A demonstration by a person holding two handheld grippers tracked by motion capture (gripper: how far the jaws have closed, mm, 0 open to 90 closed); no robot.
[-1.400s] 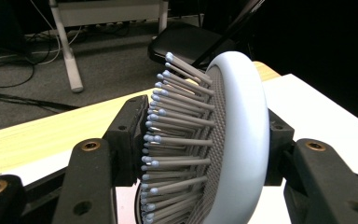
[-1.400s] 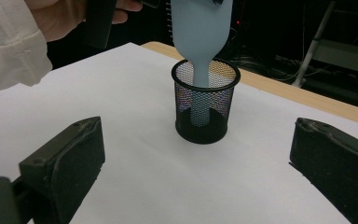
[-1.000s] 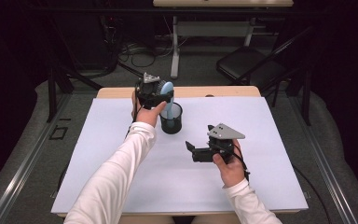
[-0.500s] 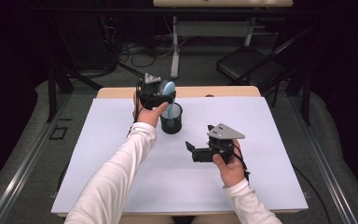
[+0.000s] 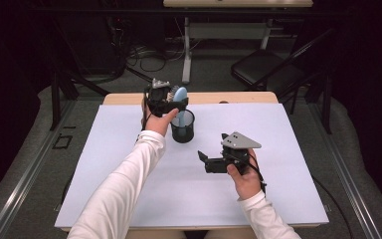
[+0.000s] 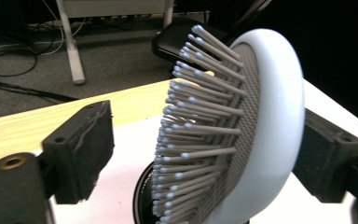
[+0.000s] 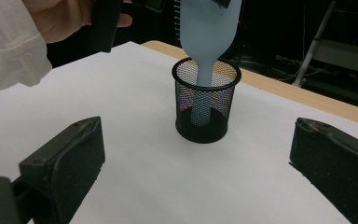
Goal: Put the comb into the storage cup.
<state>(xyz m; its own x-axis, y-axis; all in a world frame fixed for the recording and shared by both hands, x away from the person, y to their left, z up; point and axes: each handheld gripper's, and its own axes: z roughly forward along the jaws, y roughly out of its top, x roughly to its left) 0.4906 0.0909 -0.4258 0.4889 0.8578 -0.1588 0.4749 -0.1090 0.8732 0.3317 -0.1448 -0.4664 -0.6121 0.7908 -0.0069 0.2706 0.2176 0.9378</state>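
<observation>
A pale blue hairbrush (image 5: 180, 94) stands with its handle down in a black mesh cup (image 5: 183, 127) at the back middle of the table. My left gripper (image 5: 173, 103) is level with the brush head, and its jaws have just been opening. In the left gripper view the brush head (image 6: 261, 121) sits between the jaws: the left pad stands clear of the bristles and the right pad is against its back. My right gripper (image 5: 203, 162) hovers open in front of the cup (image 7: 206, 105), nothing between its fingers, facing the brush (image 7: 207, 28).
A white sheet (image 5: 104, 164) covers the wooden table (image 5: 129, 98). Behind the table are a black chair (image 5: 263, 69), white desk legs (image 5: 186, 55) and cables on the floor.
Both hands have kept their places. The brush head has tipped very slightly to the right beside the left gripper.
</observation>
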